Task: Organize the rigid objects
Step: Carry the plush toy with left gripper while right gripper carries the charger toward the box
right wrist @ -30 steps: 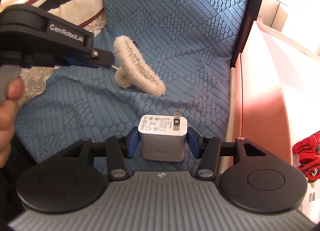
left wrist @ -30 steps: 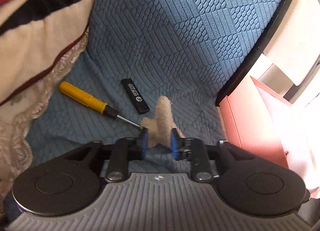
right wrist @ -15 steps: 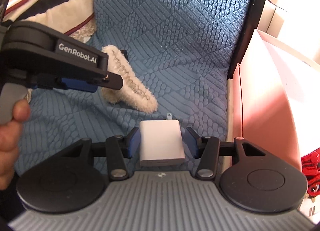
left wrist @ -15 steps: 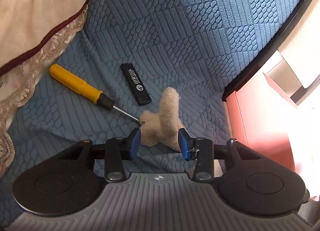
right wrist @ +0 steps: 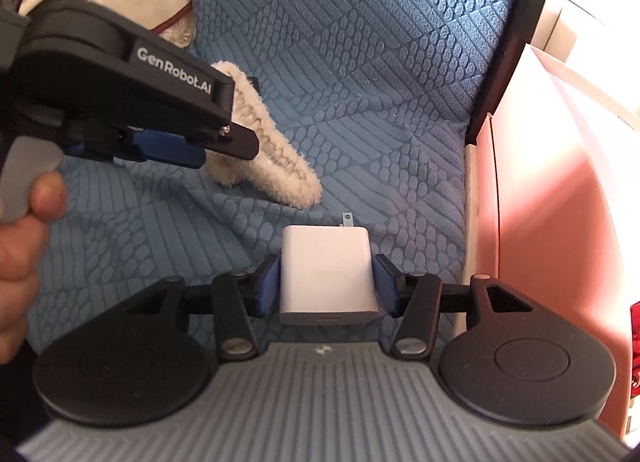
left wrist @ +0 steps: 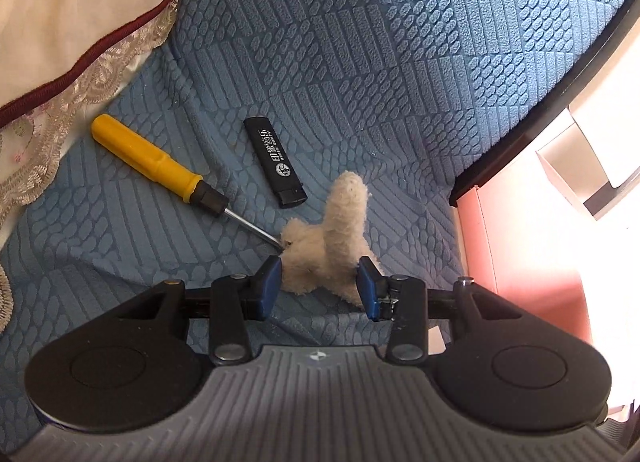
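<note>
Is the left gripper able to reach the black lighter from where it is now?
Probably not directly. The open left gripper straddles the fuzzy beige piece, which lies between it and the black lighter. The lighter itself is uncovered on the blue cover, so coming over or around that piece should work.

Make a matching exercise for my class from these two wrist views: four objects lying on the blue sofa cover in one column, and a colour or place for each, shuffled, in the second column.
Column 1
1. screwdriver
2. lighter
3. charger
4. fluffy piece

Column 2
A. white, between the fingers of the right tool
B. black with white print, lying beside the screwdriver
C. beige, between the open fingers of the left tool
D. yellow handle, metal tip touching the fluffy piece

Pairs: 1-D, 2-B, 3-A, 4-C
</note>
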The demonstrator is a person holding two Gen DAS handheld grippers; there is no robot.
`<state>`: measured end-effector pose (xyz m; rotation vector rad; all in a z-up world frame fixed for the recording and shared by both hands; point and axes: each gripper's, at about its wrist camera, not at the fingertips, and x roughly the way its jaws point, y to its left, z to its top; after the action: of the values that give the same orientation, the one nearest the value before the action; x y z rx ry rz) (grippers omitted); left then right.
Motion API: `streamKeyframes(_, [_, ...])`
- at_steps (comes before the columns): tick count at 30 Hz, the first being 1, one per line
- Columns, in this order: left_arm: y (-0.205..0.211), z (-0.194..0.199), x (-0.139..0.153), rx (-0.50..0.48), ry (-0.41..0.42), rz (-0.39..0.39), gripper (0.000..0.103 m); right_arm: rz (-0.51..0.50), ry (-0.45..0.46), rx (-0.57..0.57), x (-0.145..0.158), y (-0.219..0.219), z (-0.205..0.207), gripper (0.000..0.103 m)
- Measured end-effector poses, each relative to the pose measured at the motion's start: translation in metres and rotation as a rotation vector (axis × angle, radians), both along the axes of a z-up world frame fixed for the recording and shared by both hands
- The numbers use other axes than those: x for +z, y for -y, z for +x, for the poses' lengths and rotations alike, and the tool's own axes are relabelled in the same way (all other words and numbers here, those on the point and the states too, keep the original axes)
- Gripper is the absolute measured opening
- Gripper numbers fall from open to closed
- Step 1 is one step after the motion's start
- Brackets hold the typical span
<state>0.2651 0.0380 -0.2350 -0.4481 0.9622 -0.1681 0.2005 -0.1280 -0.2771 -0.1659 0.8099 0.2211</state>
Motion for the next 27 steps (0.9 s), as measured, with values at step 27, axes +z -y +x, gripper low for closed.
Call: streamKeyframes(27, [0.002,-0.006,-0.011,0.005,0.049,-0.004,0.050,0.030,-0.002,-0.021,0.005,0.006,-0.002,0.053])
